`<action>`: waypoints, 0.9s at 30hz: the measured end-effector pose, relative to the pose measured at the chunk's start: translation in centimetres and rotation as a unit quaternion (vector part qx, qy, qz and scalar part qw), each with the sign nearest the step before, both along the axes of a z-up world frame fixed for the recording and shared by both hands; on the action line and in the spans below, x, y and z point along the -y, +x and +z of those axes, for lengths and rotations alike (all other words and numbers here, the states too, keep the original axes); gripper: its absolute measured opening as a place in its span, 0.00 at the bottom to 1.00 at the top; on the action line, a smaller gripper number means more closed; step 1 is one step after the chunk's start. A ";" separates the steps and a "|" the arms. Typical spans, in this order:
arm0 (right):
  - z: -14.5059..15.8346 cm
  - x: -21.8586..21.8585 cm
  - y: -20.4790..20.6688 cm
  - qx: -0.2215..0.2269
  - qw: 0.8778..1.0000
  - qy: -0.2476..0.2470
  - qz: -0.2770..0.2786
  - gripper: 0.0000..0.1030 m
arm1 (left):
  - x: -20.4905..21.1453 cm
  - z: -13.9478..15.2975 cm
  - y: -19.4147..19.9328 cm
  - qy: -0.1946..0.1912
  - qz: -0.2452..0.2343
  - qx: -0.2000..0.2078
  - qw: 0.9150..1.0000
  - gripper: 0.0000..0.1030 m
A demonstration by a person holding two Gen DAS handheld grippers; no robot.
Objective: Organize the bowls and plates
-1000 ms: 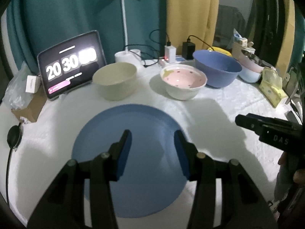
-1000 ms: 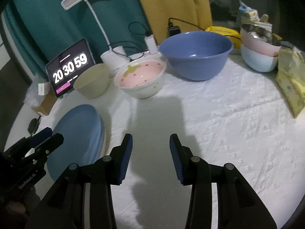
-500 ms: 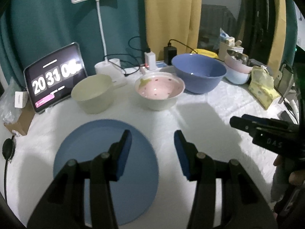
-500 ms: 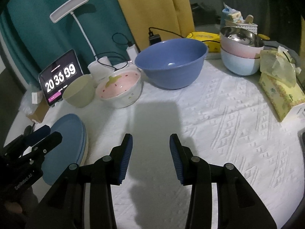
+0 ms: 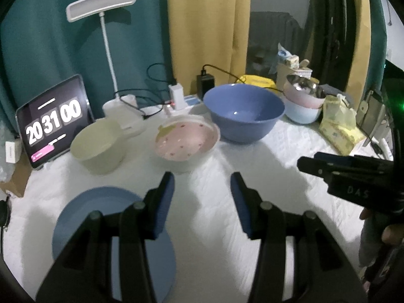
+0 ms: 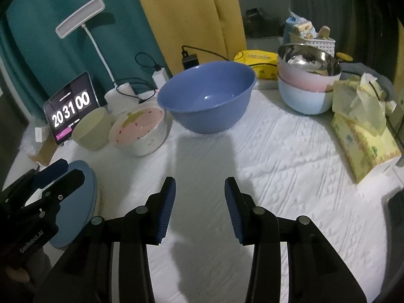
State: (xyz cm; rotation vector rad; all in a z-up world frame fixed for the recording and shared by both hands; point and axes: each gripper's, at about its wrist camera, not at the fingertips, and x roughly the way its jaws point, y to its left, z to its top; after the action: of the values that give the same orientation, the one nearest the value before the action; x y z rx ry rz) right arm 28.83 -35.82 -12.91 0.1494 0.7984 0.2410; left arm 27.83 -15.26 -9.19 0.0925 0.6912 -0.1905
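both grippers, left point(image 5: 202, 197) and right point(image 6: 199, 202), are hovering wide-jawed, holding nothing; steel bowl point(image 6: 309, 60) is nesting inside pink bowl point(image 6: 303, 82).

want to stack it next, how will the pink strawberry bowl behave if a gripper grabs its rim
The pink strawberry bowl looks glazed ceramic: probably stiff, fairly heavy, breakable. Its glossy rim may slip between the pads. Its wide body suggests it won't tip easily on the white cloth.

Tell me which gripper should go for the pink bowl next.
Probably the left gripper: open and empty, with the pink bowl almost straight ahead of its fingers. The right gripper, also open, points at the large blue bowl, with the pink one off to its left.
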 end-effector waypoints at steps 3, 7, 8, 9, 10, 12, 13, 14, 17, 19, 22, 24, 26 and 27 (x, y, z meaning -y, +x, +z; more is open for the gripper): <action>0.4 0.5 0.8 0.004 1.000 -0.005 0.000 0.41 | 0.8 0.2 0.8 0.000 -0.006 0.005 1.000 0.46; 0.9 1.2 1.7 0.008 1.000 -0.010 -0.002 0.41 | 1.7 0.4 1.9 -0.004 -0.012 0.009 1.000 0.46; 1.0 1.5 1.9 0.009 1.000 -0.009 -0.004 0.41 | 1.9 0.4 2.2 -0.005 -0.013 0.010 1.000 0.46; 1.1 1.8 2.3 0.011 1.000 -0.008 -0.007 0.41 | 2.1 0.4 2.4 -0.006 -0.015 0.011 1.000 0.46; 1.1 2.0 2.5 0.011 1.000 -0.006 -0.010 0.41 | 2.2 0.4 2.7 -0.007 -0.017 0.013 1.000 0.46; 1.1 2.4 3.3 0.011 1.000 -0.003 -0.015 0.41 | 2.4 0.4 3.4 -0.010 -0.018 0.016 1.000 0.46; 1.1 2.6 3.6 0.010 1.000 -0.002 -0.018 0.41 | 2.5 0.4 3.7 -0.012 -0.017 0.016 1.000 0.46; 1.2 2.7 4.0 0.010 1.000 0.000 -0.020 0.41 | 2.5 0.5 4.1 -0.015 -0.016 0.016 1.000 0.46; 1.6 2.8 5.0 0.011 1.000 0.005 -0.022 0.41 | 2.6 0.5 5.0 -0.019 -0.012 0.016 1.000 0.46; 1.9 2.5 5.9 0.015 1.000 0.004 -0.022 0.41 | 2.7 0.4 5.5 -0.021 -0.013 0.016 1.000 0.46; 2.0 2.0 7.3 0.015 1.000 0.003 -0.020 0.41 | 2.9 0.3 6.1 -0.022 -0.014 0.015 1.000 0.46; 1.8 1.8 8.3 0.013 1.000 0.004 -0.025 0.41 | 2.9 0.1 6.7 -0.026 -0.014 0.014 0.999 0.46; 1.5 1.8 9.2 0.010 1.000 0.005 -0.028 0.41 | 2.9 -0.2 7.2 -0.026 -0.011 0.012 1.000 0.46; 1.2 1.8 9.7 0.009 0.999 0.004 -0.030 0.41 | 2.9 -0.4 7.6 -0.027 -0.009 0.011 1.000 0.46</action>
State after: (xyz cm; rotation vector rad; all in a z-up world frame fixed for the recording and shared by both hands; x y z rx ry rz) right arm 38.56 -37.64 -11.67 0.1785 0.7744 0.1879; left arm 35.40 -18.19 -9.54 0.0484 0.6637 -0.2254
